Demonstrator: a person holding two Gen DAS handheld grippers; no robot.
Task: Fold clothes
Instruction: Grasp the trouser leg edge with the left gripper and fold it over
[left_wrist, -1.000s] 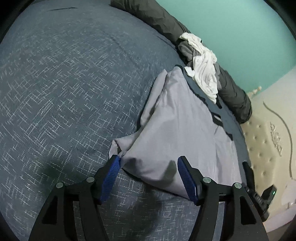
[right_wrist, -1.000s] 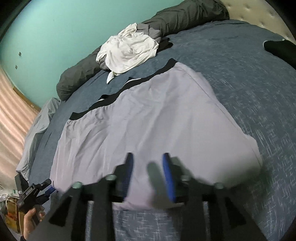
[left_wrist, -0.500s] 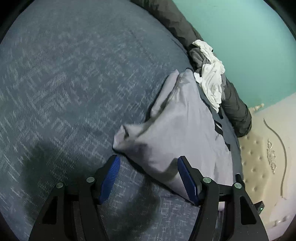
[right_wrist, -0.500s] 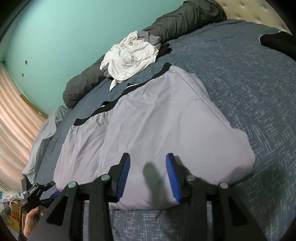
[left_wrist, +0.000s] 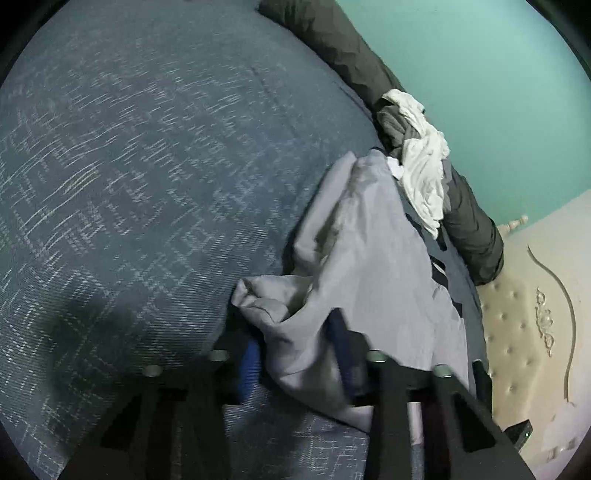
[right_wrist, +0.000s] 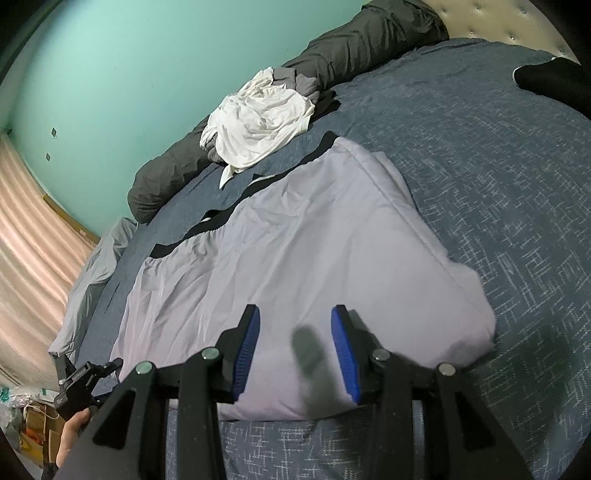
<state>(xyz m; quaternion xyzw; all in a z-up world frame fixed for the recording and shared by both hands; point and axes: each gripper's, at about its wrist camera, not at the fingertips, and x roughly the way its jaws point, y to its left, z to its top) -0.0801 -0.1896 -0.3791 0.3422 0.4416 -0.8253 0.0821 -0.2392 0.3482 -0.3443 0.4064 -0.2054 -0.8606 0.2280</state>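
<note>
A lavender garment (left_wrist: 369, 258) with a black waistband lies on the blue bedspread (left_wrist: 147, 184). My left gripper (left_wrist: 299, 362) sits at its near corner. Its blurred jaws have closed in on a bunched fold, and wrinkles run toward them. In the right wrist view the same lavender garment (right_wrist: 295, 240) lies mostly flat. My right gripper (right_wrist: 295, 347) hovers open over its near edge, casting a shadow and holding nothing. The left gripper (right_wrist: 88, 380), held by a hand (right_wrist: 70, 435), shows at the garment's left corner.
A crumpled white garment (right_wrist: 258, 114) rests against a rolled dark grey duvet (right_wrist: 369, 40) along the teal wall. A black item (right_wrist: 546, 81) lies at the far right of the bedspread (right_wrist: 498, 166). A grey cloth (right_wrist: 96, 266) hangs off the bed by the curtain. A cream tufted headboard (left_wrist: 517, 332) stands to the right.
My left gripper's jaws have narrowed around the garment's corner, which is now bunched and raised. The right gripper has stayed open and hovers over the near edge.
</note>
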